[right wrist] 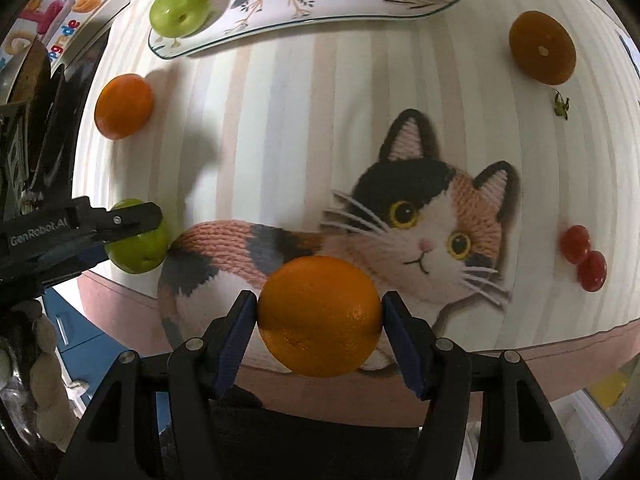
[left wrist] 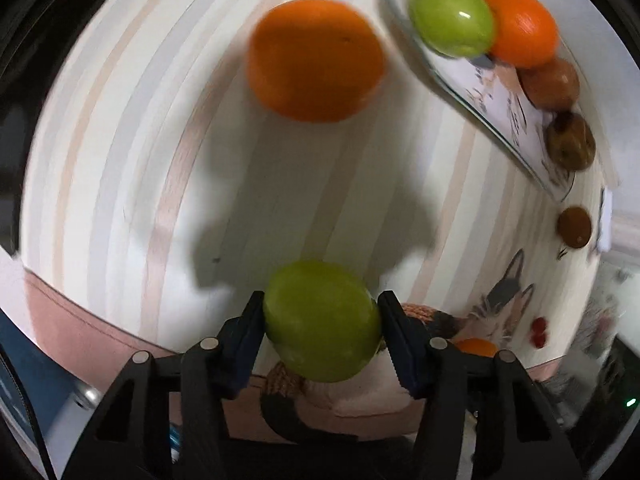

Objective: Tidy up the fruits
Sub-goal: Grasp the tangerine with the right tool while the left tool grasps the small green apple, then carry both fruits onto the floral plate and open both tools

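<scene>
Fruits partly sorted: plate (right wrist: 404,16) already carries a green apple (right wrist: 180,10), an orange and what look like two or three brownish fruits, blurred. Left gripper (left wrist: 320,320) clamps a green apple (left wrist: 322,320) clear of the plate; right gripper (right wrist: 319,316) clamps an orange (right wrist: 319,316). Off the plate on the cat mat (right wrist: 280,120): a loose orange (right wrist: 124,106), a dark-orange fruit (right wrist: 542,48), red cherries (right wrist: 582,256).
</scene>
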